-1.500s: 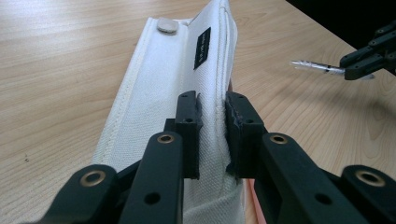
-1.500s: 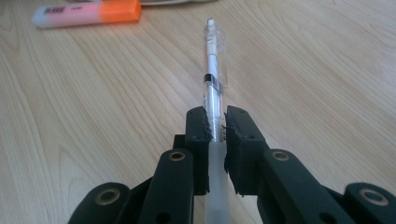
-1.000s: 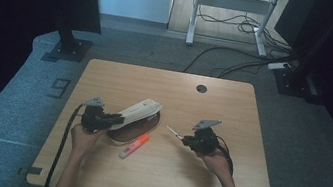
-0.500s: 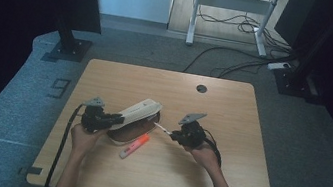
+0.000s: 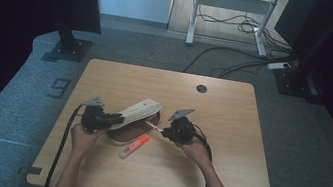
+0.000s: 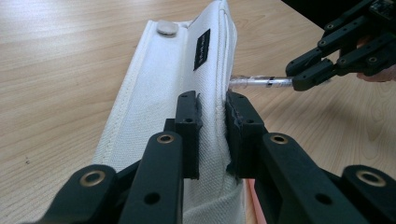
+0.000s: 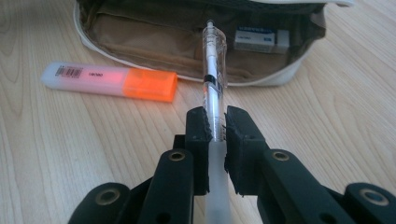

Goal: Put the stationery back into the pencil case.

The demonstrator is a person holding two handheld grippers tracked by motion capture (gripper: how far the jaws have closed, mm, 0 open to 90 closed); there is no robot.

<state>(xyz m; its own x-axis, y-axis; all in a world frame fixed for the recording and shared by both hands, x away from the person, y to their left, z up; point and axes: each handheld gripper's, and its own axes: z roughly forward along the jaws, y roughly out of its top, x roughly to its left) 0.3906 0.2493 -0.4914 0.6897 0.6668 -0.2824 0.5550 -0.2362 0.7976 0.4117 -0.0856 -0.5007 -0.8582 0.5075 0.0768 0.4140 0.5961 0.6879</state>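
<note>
Right now my left gripper (image 6: pixel 212 135) is clamped on the raised flap of the white pencil case (image 6: pixel 168 107), keeping the mouth open. My right gripper (image 7: pixel 215 140) is shut narrow on a clear pen (image 7: pixel 212 79), tip aimed straight at the opening, w/ its long axis pointing into the pocket. Case (image 5: pixel 138 117) sits mid-table, btwn both hands; orange highlighter (image 7: pixel 109 82) lies just beside it, outside. Right hand is nearer the mouth, so I'd push fwd along the pen's axis.

One white fabric pencil case (image 5: pixel 137 114) lies open on the one wooden table (image 5: pixel 226 148). One orange highlighter (image 7: pixel 109 81) lies just beside the case, one clear plastic pen (image 7: pixel 214 70) points into it, and one white eraser (image 7: pixel 260 38), apparently, sits inside. Two tools: left (image 6: pixel 212 116), right (image 7: pixel 215 126).
</note>
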